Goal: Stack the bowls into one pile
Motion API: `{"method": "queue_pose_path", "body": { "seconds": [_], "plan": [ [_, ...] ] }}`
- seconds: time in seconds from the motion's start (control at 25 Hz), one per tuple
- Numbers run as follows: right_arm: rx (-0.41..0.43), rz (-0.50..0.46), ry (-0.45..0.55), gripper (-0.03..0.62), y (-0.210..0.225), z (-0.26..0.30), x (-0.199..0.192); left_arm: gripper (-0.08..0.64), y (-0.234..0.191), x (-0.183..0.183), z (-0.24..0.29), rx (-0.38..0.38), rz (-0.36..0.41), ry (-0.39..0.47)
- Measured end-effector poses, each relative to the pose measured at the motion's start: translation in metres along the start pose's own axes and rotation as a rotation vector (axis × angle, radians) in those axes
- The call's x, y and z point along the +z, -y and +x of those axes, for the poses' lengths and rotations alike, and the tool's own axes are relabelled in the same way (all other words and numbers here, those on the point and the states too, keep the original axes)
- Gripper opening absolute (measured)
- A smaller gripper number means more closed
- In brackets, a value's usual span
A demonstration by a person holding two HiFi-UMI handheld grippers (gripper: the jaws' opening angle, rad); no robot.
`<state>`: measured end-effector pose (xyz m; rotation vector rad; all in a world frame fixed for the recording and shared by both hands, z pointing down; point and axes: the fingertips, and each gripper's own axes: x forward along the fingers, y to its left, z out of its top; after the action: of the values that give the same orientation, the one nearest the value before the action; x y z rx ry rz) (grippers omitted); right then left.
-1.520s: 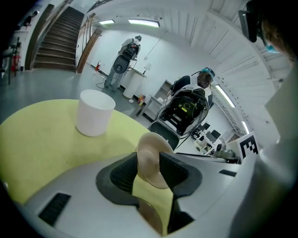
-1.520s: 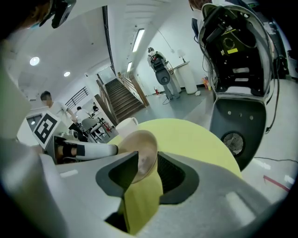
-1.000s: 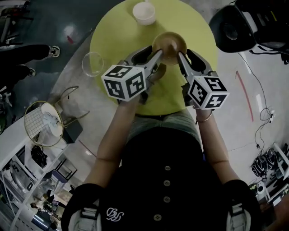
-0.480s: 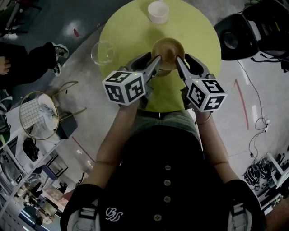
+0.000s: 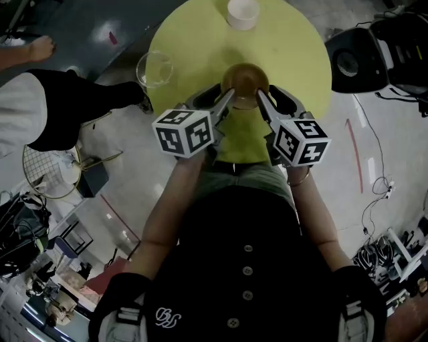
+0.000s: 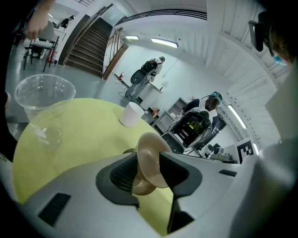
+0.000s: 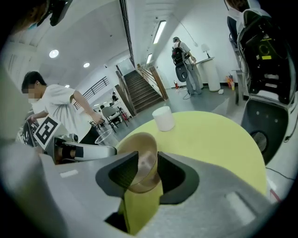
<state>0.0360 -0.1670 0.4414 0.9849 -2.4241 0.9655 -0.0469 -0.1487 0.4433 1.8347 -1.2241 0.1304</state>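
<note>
A tan, glossy round bowl [image 5: 245, 79] is pinched from two sides at once. The left gripper [image 6: 148, 163] is pressed shut onto its rim wall on one side, and the right gripper [image 7: 142, 168] is clamped onto the rim opposite, so neither gripper is spread or free. The bowl is held over the near middle of the round yellow-green tabletop [image 5: 194, 40]. Whether its foot is clear of the surface cannot be told for certain, though it appears tilted in the left gripper view. A small white bowl [image 5: 242, 13] stands at the far edge of the tabletop, well apart, and a clear plastic bowl [image 5: 154, 69] stands at the left edge. The step in hand is judged to be the carrying of the tan bowl to one of these. For this to be done well, both grips should be held equally firm and moved as one, since an uneven pull could twist the smooth rim out of a pinch. The bowl should be levelled, centred over the chosen bowl and lowered until it is seated. Only then should both sides be released together, so that the pile is not tipped.
</note>
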Motion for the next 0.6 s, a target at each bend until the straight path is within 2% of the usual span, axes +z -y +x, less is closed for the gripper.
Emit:
{"method": "queue_pose_path", "body": {
  "seconds": [0.6],
  "plan": [
    [0.003, 0.016, -0.090, 0.117, 0.002, 0.011, -0.029, 0.137, -0.016, -0.024, -0.002, 0.033, -0.038, -0.043]
  ]
}}
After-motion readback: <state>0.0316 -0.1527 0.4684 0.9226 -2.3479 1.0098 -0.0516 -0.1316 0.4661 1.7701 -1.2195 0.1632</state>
